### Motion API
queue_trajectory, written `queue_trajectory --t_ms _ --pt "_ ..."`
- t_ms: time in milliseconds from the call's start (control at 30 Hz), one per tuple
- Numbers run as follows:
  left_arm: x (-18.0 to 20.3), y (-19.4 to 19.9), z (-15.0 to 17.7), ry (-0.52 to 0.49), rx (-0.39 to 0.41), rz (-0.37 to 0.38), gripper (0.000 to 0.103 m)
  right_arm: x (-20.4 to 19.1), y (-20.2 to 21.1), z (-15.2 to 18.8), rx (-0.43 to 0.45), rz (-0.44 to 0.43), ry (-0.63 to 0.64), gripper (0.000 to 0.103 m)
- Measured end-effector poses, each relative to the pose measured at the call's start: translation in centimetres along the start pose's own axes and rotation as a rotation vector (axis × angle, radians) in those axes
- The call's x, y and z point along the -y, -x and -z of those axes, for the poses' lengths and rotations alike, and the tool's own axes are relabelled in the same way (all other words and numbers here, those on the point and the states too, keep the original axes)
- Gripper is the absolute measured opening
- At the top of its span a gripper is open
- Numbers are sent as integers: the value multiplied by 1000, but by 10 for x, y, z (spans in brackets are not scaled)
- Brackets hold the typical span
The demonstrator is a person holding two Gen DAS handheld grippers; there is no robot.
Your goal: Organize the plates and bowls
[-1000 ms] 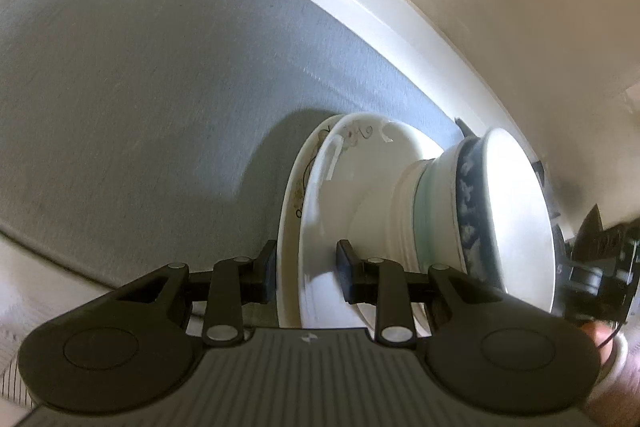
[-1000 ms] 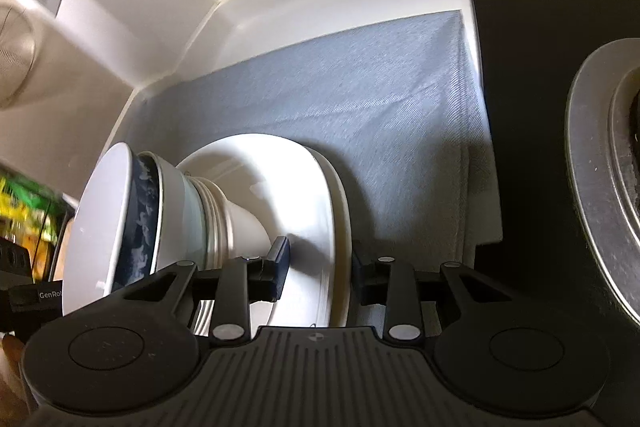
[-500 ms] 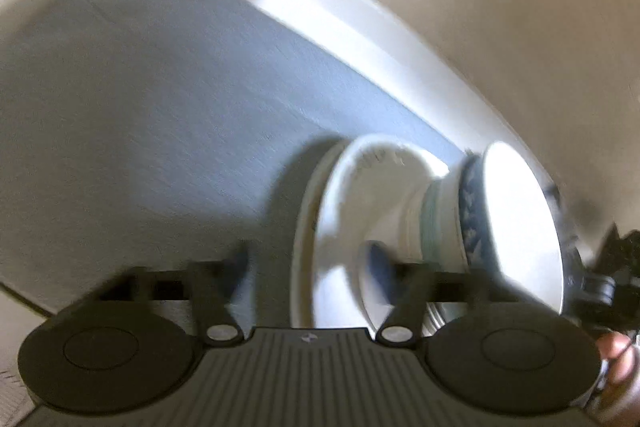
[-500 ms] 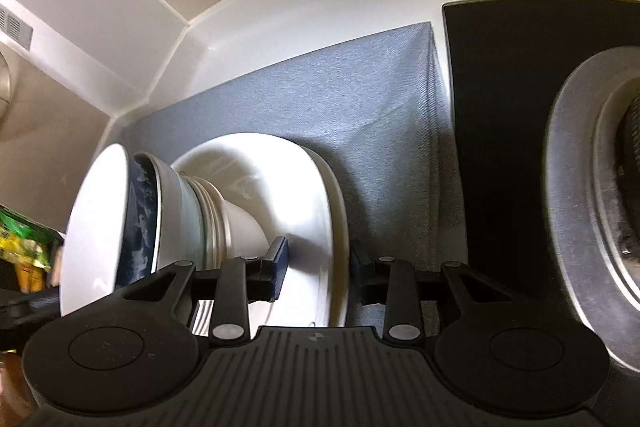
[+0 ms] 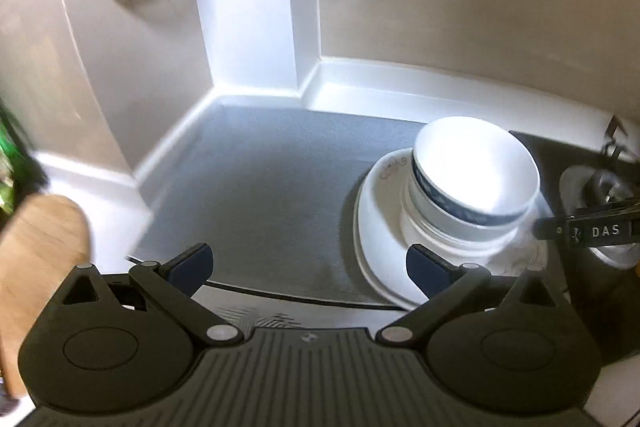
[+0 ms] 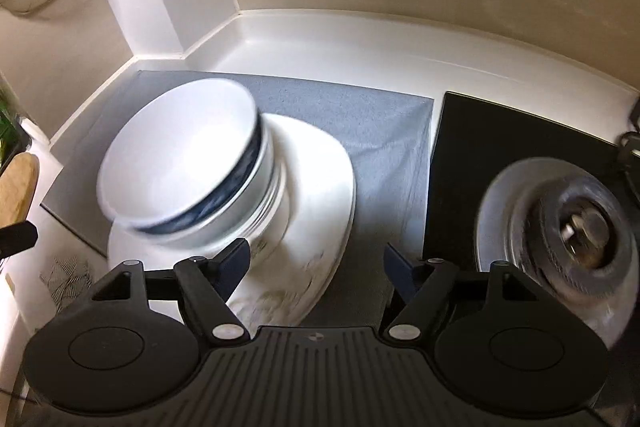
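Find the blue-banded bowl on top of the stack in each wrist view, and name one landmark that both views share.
Left wrist: blue-banded bowl sits right of centre, atop the plates.
Right wrist: blue-banded bowl sits left of centre, blurred.
Shared landmark: the grey mat under the stack.

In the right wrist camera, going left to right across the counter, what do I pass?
Wooden board → stacked bowls → white plates under them → grey mat → black cooktop → metal burner.
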State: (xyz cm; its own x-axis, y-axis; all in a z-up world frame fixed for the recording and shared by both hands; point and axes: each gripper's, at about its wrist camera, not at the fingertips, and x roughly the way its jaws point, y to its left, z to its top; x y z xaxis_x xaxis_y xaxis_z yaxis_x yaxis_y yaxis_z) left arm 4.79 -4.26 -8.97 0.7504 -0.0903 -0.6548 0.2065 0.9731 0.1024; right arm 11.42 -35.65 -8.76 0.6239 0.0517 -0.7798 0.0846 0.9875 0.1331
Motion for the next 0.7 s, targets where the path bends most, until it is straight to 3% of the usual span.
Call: queue_trajectory --t_ms 167,333,500,700 --pt "10 9 5 -35 28 82 103 -23 41 31 35 48 -67 76" --pt "7 15 18 -153 -61 103 103 -64 68 53 55 103 -96 78" --pt "-8 17 28 -168 -135 182 103 -96 86 70 77 143 -144 79" --pt "-14 31 34 -214 -81 175 103 -120 105 100 100 171 -203 81"
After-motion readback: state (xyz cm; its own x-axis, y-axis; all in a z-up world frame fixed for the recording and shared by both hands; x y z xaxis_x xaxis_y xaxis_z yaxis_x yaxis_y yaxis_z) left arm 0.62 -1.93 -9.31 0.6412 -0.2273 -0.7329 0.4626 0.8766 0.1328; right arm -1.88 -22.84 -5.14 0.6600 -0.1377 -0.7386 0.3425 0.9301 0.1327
